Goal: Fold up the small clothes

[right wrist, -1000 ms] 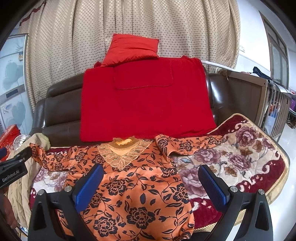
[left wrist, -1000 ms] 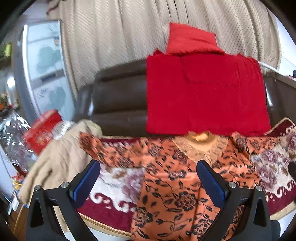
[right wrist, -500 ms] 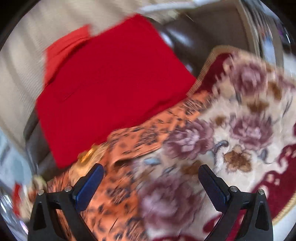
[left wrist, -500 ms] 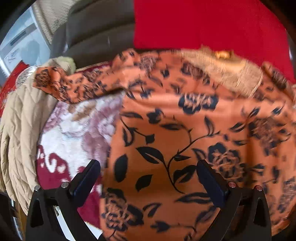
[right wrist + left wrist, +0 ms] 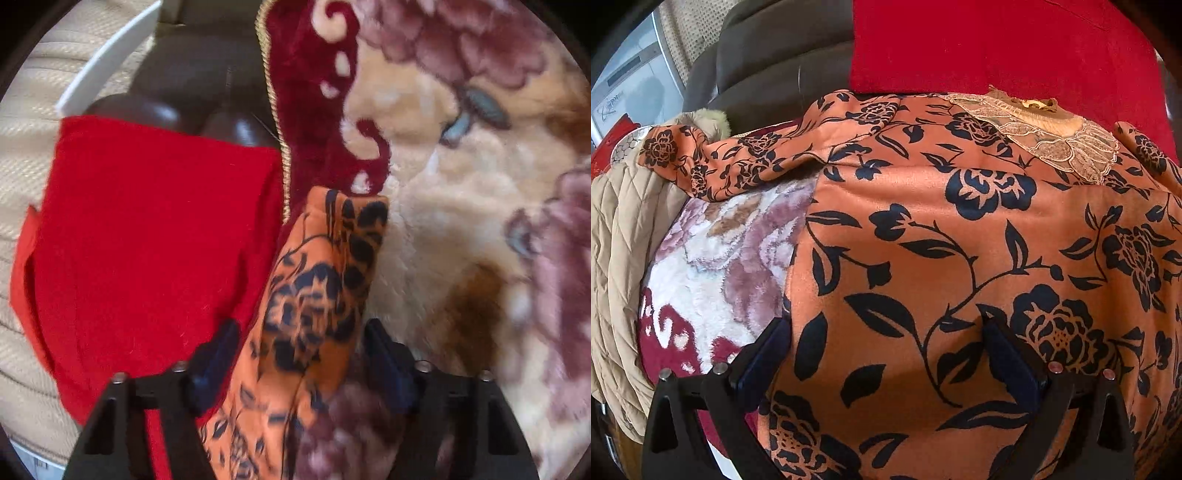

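Observation:
An orange top with a black flower print (image 5: 923, 240) lies spread flat on a floral blanket (image 5: 713, 251), its lace collar (image 5: 1052, 140) at the far side. My left gripper (image 5: 886, 354) hangs open just over the top's near left side. One finger is at the hem edge and the other is over the cloth. In the right wrist view the top's right sleeve (image 5: 314, 277) runs up between the fingers of my right gripper (image 5: 301, 354). Its jaws are closing around the sleeve, and a thin gap still shows at the left pad.
A red throw (image 5: 997, 44) hangs over the brown sofa back (image 5: 768, 62) behind the top. It also lies close left of the sleeve, seen as the red throw (image 5: 147, 240). A beige quilted jacket (image 5: 617, 240) is heaped at the blanket's left edge, under the left sleeve (image 5: 738, 158).
My left gripper dropped close over the top, then held still. My right gripper swung to the right sleeve, rolled over and came down around it, with its fingers now nearer together.

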Action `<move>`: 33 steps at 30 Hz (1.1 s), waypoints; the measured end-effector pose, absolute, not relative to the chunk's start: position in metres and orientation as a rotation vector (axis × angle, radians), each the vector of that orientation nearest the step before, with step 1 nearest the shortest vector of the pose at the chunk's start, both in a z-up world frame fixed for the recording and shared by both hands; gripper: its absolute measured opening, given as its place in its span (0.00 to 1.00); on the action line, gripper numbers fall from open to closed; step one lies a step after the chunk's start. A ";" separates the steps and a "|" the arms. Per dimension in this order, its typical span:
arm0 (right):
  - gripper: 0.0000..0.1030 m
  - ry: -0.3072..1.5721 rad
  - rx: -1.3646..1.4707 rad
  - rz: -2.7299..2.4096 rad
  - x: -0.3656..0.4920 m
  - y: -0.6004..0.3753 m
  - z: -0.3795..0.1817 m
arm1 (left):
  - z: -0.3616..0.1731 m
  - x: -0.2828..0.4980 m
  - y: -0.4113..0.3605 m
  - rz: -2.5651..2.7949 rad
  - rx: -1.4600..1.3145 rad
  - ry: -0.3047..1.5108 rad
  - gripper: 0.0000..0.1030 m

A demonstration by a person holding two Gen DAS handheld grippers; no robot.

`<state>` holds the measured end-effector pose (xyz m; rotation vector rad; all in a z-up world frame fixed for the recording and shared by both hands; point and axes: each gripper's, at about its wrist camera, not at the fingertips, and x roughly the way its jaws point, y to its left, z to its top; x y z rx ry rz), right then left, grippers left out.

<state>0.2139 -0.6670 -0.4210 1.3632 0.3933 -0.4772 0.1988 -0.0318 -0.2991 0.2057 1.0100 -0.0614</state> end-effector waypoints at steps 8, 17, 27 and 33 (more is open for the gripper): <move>0.12 0.367 1.158 -0.390 0.234 -0.660 -0.368 | -0.286 0.202 -0.028 -0.065 0.217 1.036 1.00; 0.11 0.289 0.954 -0.019 0.245 -0.518 -0.232 | -0.225 0.171 0.020 -0.046 0.152 0.851 1.00; 0.15 0.422 0.862 0.362 0.331 -0.290 -0.183 | -0.210 0.147 0.114 0.068 0.070 0.811 1.00; 0.92 0.489 0.883 0.581 0.341 -0.208 -0.183 | -0.215 0.144 0.151 0.107 0.021 0.816 1.00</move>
